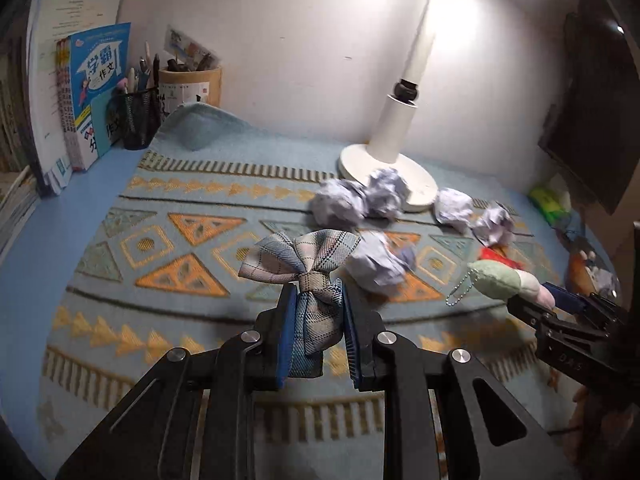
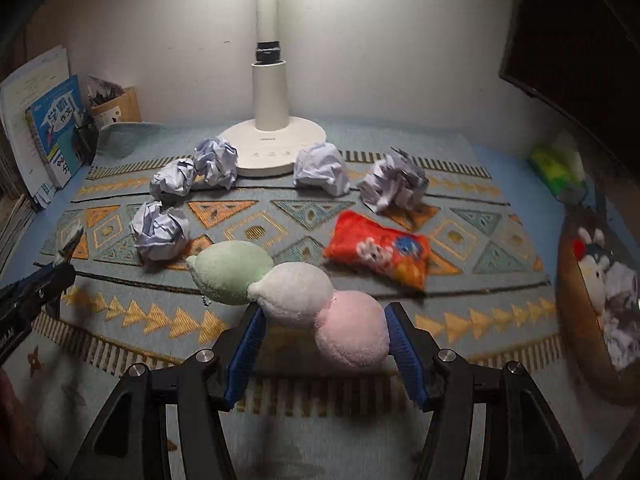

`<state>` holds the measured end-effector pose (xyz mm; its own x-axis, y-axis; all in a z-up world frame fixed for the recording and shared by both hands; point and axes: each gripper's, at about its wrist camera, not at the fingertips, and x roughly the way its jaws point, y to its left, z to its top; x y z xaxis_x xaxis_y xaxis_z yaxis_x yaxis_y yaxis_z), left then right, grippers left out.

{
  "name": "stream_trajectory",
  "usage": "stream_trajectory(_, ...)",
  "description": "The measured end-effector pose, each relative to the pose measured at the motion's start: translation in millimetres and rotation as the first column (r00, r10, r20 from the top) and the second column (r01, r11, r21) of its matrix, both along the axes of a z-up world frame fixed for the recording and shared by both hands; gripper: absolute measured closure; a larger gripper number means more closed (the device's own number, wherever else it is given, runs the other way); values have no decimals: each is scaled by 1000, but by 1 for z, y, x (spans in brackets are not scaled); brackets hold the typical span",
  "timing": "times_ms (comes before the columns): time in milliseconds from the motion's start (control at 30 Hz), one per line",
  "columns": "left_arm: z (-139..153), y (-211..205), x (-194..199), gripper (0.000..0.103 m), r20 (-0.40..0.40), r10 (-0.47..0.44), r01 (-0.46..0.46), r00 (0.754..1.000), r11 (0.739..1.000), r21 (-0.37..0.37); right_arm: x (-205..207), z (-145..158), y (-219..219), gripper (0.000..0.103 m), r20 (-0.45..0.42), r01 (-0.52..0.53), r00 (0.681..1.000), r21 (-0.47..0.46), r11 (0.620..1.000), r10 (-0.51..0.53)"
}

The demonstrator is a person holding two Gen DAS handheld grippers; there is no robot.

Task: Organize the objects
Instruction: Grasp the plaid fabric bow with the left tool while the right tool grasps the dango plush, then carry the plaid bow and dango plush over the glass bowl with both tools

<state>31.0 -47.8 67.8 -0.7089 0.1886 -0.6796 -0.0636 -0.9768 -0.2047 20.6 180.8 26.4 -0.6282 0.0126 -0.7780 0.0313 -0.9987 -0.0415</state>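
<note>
Left wrist view: we are seeing the left gripper (image 1: 316, 320) clamping its blue pads onto the tails of a plaid fabric bow (image 1: 304, 268), whose loops are fanning out just past the fingertips toward twelve o'clock, above the patterned mat (image 1: 160, 248). Its jaws are standing narrow, pressed tight on the cloth. At about three o'clock from the bow, the right gripper (image 1: 560, 300) is showing at the frame's edge with a three-ball plush toy (image 1: 508, 280) at its tip, a bead chain (image 1: 460, 292) dangling from the green end. Right wrist view: we are looking along the right gripper (image 2: 326, 328), whose jaws are standing about half open around the plush toy (image 2: 288, 292); the pink ball is lying between the pads and touching the right pad, the white ball is touching the left pad, and the green ball is jutting out toward ten o'clock. Crumpled paper balls (image 2: 160, 232) are lying scattered between ten and one o'clock of the gripper, near the white lamp base (image 2: 272, 148) at twelve o'clock. A red snack-print pouch (image 2: 380, 252) is lying at one o'clock, and a brown basket (image 2: 576, 320) holding small toys is sitting at three o'clock.
</note>
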Motion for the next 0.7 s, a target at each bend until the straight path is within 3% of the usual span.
stream_trajectory(133, -16, 34, 26, 84, 28, -83, 83, 996, 996, -22, 20, -11, 13, 42, 31, 73, 997, -12, 997, -73)
stream_trajectory(267, -35, 46, 31, 84, 39, -109, 110, 993, 994, -28, 34, -18, 15, 38, 85, 33, 996, -143, 989, -21)
stream_trajectory(400, -41, 44, 30, 84, 46, -76, 77, 996, 997, -30, 56, -20, 13, 35, 134, -71, 985, -247, 966, 107)
stream_trajectory(533, -43, 40, 29, 84, 57, -63, 63, 996, 998, -6, 80, -17, 2, 35, 137, -232, 945, -355, 906, 296)
stream_trajectory(700, -43, 42, 30, 84, 51, -78, 79, 996, 997, -18, 74, -15, 2, 32, 94, -264, 953, -216, 940, 289)
